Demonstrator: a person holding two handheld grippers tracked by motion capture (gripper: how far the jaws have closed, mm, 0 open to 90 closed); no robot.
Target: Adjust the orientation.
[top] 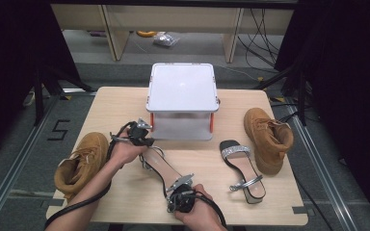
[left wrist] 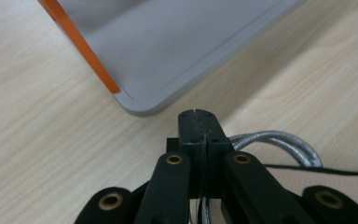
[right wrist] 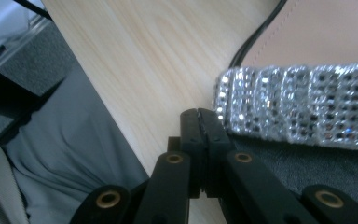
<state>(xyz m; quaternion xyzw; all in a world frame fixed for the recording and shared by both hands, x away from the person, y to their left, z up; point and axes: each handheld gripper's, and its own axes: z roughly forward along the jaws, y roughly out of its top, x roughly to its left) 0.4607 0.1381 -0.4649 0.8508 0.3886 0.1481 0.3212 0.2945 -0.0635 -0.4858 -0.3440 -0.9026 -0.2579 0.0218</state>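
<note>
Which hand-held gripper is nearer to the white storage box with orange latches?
Left. The left hand-held gripper sits just in front of the white storage box, by its near left corner. The right hand-held gripper is farther back, near the table's front edge.

A pale wooden worktop (top: 120, 103) carried a grey lidded box (top: 182, 101) at its far middle. A tan boot (top: 81, 163) lay at the left edge, another tan boot (top: 268, 138) at the right. Two sandals lay between them: one sandal (top: 243, 169) right of centre, another sandal (top: 160, 168) at the near middle.
</note>
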